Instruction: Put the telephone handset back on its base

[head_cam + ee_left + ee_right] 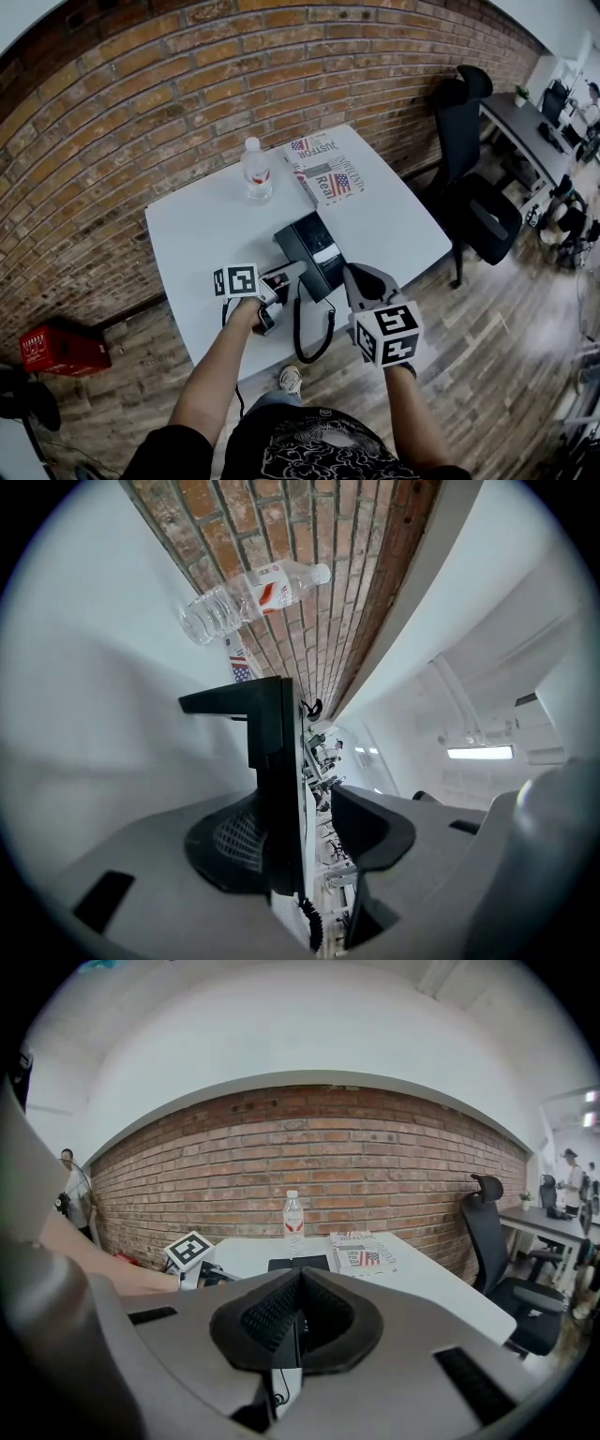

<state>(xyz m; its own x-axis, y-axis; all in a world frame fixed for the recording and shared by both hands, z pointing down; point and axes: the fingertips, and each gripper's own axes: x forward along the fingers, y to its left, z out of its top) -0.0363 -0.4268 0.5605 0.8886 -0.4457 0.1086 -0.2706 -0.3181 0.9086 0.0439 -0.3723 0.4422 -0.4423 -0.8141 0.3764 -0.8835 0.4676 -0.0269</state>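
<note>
The black telephone (pixel 312 246) sits on the white table (pixel 206 244) near its front edge, and its coiled cord (pixel 303 328) loops off that edge. From the head view I cannot separate handset from base. My left gripper (pixel 285 276) reaches to the phone's front left corner, turned on its side. In the left gripper view the left gripper (pixel 305 832) stands open around a black slab of the phone (pixel 274 780), which lies against one pad (pixel 234 841) and apart from the other. My right gripper (pixel 356 276) hovers at the phone's front right. The right gripper (pixel 298 1312) is shut, its pads meeting.
A clear water bottle (pixel 255 171) stands behind the phone, with a folded newspaper (pixel 323 169) to its right. A black office chair (pixel 473 192) is beside the table's right side. A red crate (pixel 58 349) sits on the floor by the brick wall.
</note>
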